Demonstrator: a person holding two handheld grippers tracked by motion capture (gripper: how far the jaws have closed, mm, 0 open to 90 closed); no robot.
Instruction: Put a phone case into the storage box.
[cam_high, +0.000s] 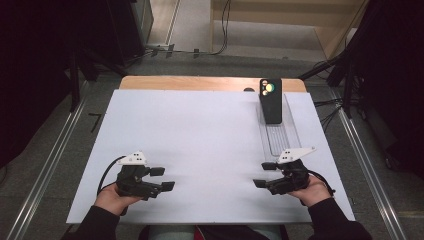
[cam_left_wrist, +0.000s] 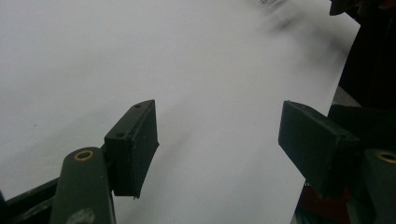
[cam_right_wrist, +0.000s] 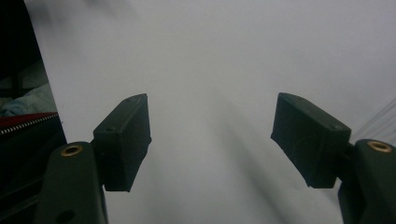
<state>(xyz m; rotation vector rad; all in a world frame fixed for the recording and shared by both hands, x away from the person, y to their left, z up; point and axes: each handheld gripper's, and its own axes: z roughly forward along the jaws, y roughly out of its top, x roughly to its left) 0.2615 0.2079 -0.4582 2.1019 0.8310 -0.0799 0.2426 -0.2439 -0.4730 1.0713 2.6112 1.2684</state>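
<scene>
The black phone-like slab with coloured round dots stands upright at the far end of a clear plastic tray, whose walls are hard to make out against the white table. The right tongs hover just beside the tray's near end, jaws apart and empty. The left tongs sit well apart from it, likewise open, holding nothing.

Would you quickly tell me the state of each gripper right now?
Left gripper: open, holding nothing, above the white sheet.
Right gripper: open, holding nothing, near the clear tray.
</scene>
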